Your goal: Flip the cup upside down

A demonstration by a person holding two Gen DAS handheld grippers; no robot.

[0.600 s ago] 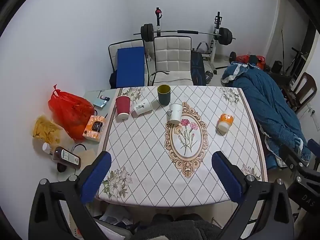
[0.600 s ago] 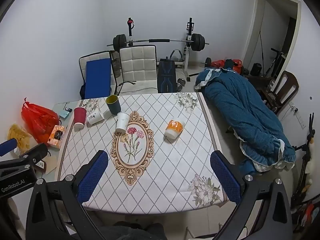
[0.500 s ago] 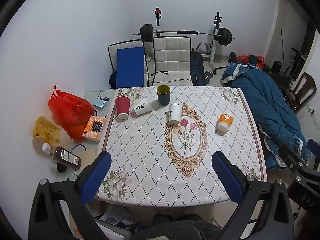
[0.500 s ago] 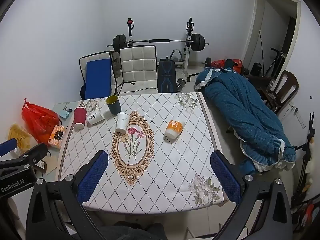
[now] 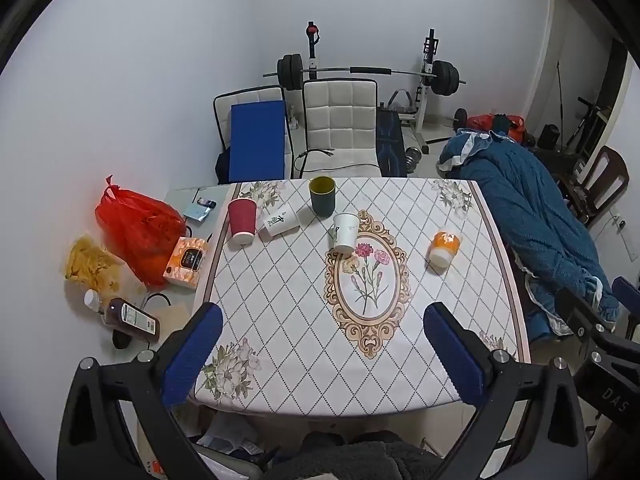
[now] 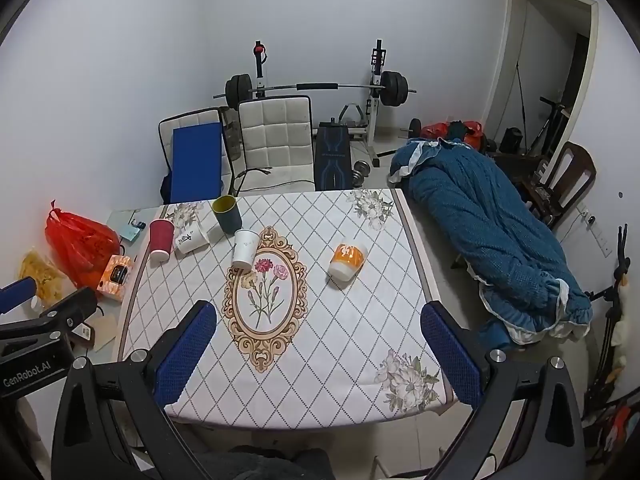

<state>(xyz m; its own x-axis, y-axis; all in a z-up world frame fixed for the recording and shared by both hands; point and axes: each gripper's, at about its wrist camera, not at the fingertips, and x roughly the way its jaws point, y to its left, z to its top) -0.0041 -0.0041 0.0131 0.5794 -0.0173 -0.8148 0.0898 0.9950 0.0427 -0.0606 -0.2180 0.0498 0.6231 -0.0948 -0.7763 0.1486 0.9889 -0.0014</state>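
Both tools hang high above the near table edge, the left gripper (image 5: 320, 344) and right gripper (image 6: 318, 342) each spread wide and empty. The task seems not yet begun. Ahead and far off, the dark green cup (image 5: 322, 196) stands mouth up; reaching it calls for a long descent forward.

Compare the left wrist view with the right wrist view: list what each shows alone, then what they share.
Left wrist only: the brown bottle with a white label on the floor.
Right wrist only: the open doorway in full.
Both: the patterned tablecloth table, dark green upright cup, red paper cup, orange-and-white cup, and each view's open tool, left and right.
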